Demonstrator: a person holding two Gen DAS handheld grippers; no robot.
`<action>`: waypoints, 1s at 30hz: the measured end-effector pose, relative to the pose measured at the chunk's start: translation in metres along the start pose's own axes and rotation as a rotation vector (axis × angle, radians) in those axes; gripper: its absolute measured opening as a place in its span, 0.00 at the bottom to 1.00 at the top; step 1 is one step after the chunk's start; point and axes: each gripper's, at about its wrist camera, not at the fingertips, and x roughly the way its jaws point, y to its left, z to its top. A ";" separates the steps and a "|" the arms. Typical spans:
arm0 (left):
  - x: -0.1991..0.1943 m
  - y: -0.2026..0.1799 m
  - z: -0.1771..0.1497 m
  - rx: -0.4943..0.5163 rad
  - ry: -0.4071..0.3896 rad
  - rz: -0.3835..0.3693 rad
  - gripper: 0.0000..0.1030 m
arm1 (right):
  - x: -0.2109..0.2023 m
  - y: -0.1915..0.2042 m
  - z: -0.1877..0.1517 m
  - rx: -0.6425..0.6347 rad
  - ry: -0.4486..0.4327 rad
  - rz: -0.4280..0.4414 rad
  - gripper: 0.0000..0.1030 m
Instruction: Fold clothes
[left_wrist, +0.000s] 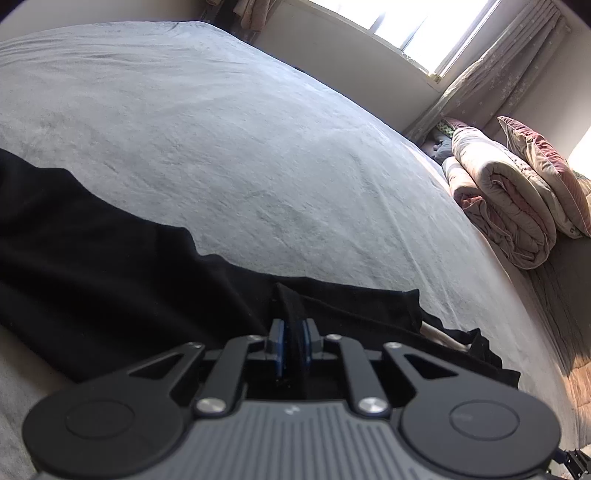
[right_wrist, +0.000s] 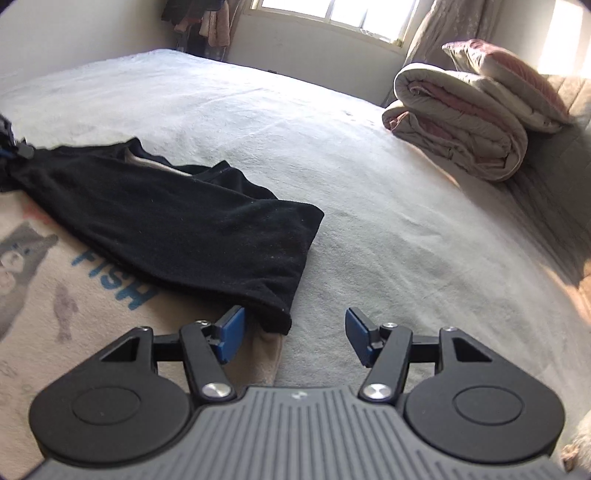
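Note:
A black garment (left_wrist: 110, 251) lies across the grey bedsheet (left_wrist: 221, 129). My left gripper (left_wrist: 294, 332) is shut on a pinched fold of that black cloth between its blue pads. In the right wrist view the same black garment (right_wrist: 177, 225) stretches from the far left toward my right gripper (right_wrist: 295, 332), which is open. Its left pad (right_wrist: 231, 332) sits just beside the garment's near corner. Under the black cloth lies a beige garment (right_wrist: 74, 295) printed with a bear and the word FISH. The other gripper (right_wrist: 14, 147) shows at the far left edge, holding the black cloth.
A rolled pink and cream quilt (right_wrist: 465, 118) and a pillow (right_wrist: 506, 74) lie at the bed's right side, also seen as the quilt (left_wrist: 506, 199) in the left wrist view. A window (right_wrist: 332, 14) and curtains stand behind; clothes hang at the back left.

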 end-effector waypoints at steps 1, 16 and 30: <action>0.000 0.001 0.001 0.001 -0.008 0.007 0.10 | -0.001 -0.007 0.004 0.053 -0.004 0.034 0.59; 0.018 0.006 0.001 -0.035 -0.025 -0.065 0.09 | 0.092 -0.069 0.036 0.567 0.027 0.223 0.35; -0.003 -0.009 0.000 0.035 -0.025 0.039 0.16 | 0.072 -0.056 0.038 0.483 0.007 0.062 0.27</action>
